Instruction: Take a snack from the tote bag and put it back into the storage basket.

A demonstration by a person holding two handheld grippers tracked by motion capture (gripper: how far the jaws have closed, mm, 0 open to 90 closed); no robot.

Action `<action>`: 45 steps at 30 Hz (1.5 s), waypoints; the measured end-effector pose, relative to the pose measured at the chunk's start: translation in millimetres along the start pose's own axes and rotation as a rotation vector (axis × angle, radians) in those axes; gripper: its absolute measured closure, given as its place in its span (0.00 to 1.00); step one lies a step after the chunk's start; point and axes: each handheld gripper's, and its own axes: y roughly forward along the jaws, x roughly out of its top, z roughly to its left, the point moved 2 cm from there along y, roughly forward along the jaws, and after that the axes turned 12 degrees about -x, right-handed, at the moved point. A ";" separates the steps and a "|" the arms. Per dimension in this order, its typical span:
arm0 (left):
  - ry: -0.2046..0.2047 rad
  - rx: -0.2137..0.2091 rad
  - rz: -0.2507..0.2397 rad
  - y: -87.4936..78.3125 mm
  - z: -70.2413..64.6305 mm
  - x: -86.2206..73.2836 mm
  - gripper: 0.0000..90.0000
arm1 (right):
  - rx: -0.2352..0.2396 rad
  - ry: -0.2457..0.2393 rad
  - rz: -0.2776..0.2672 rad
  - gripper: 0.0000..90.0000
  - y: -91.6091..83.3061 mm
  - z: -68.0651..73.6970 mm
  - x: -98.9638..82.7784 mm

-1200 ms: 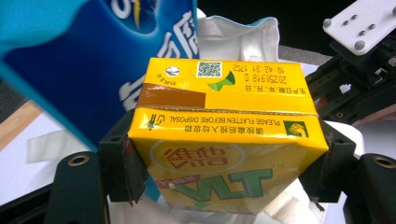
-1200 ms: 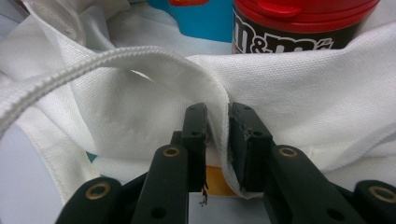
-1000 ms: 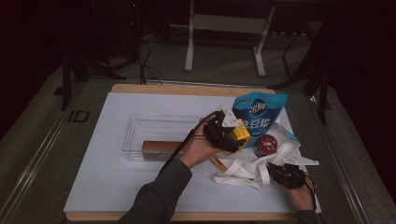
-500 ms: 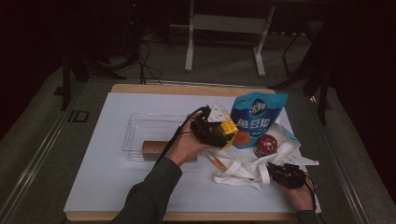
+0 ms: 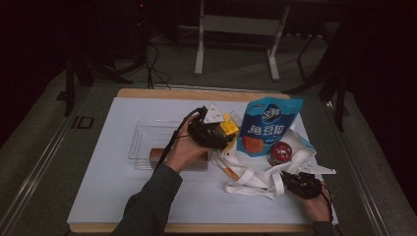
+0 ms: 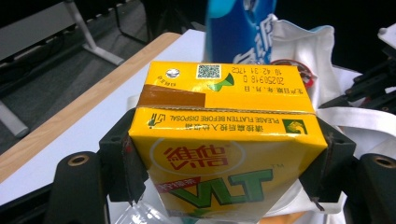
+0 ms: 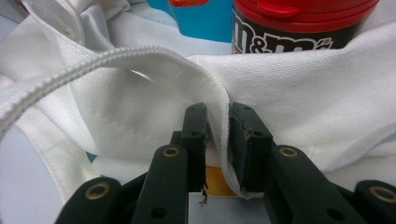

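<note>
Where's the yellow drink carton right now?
In the high view, the yellow drink carton is clamped in the left gripper, above mid-table, between the clear tray and blue pouch.

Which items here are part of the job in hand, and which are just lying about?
In hand:
- yellow drink carton, clamped in the left hand-held gripper
- white cloth bag, its edge pinched by the right hand-held gripper

Lying about:
- blue snack pouch
- red-lidded candy tub
- clear plastic tray
- brown bar in front of the tray

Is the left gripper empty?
No, the left gripper has its fingers clamped on both sides of a yellow drink carton.
</note>
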 end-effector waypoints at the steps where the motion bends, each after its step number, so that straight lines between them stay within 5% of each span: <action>1: -0.004 0.005 -0.002 -1.4 1.1 -0.7 0.32 | 0.000 0.000 0.000 0.84 0.0 0.0 0.0; 22: -0.075 0.090 -0.018 -34.1 26.3 -20.8 0.32 | 0.003 0.004 0.001 0.84 0.0 -0.2 -0.1; 45: -0.183 0.239 -0.067 -87.4 59.3 -50.9 0.32 | 0.010 0.015 0.000 0.84 0.1 -0.9 -0.7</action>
